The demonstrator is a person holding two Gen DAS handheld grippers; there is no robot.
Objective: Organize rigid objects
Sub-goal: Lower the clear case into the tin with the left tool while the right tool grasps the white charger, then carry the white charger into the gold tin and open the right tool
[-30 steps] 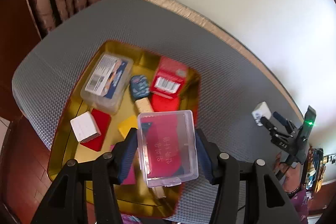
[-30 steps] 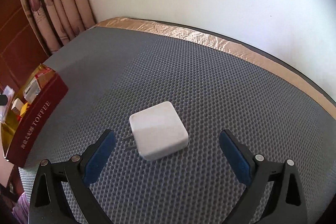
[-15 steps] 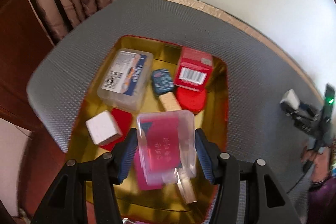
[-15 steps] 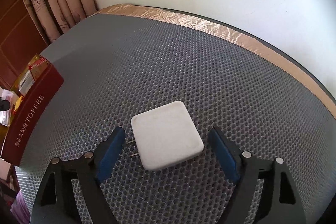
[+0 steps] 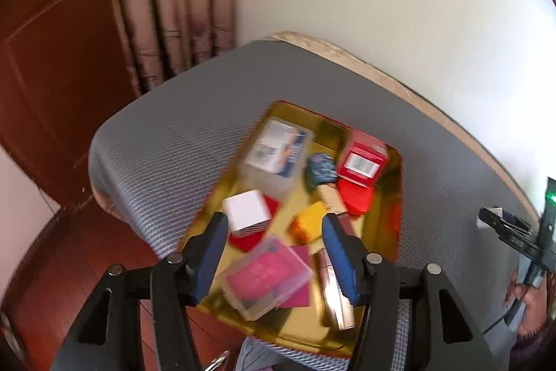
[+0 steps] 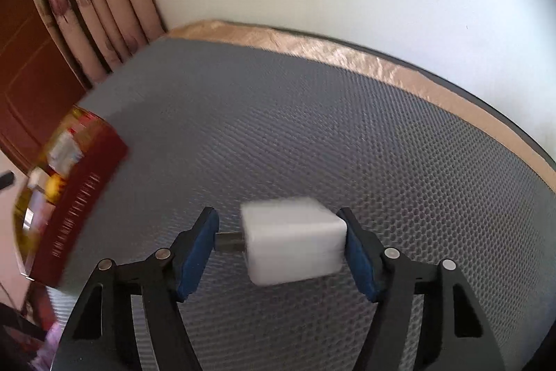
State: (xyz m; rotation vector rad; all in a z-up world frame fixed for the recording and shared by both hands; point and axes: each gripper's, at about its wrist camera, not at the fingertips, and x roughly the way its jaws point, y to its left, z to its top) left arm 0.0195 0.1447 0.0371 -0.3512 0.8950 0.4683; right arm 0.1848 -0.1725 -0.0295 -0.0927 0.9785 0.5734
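Observation:
A clear plastic case (image 5: 267, 273) with a pink card inside lies tilted in the gold tin (image 5: 299, 109), free of the pads. My left gripper (image 5: 274, 226) hovers over the tin's near half with its jaws opening and nothing between them. In the right wrist view, a white plug charger (image 6: 292, 242) sits between the jaws of my right gripper (image 6: 278, 221), which are closing. The right pad presses on its body and its prongs meet the left pad. The left wrist view shows that gripper (image 5: 493, 221) far right.
The tin holds a white cube (image 5: 246, 212), a labelled clear box (image 5: 278, 152), a red barcode box (image 5: 363, 159), a yellow block (image 5: 307, 223) and several other small items. Its red side (image 6: 80, 197) faces right. A grey mesh mat (image 6: 347, 134) covers the table. Curtains and a wall stand behind.
My left gripper let go of the clear case, which dropped into the tin, and drew back. My right gripper's jaws closed from wide apart onto the white charger.

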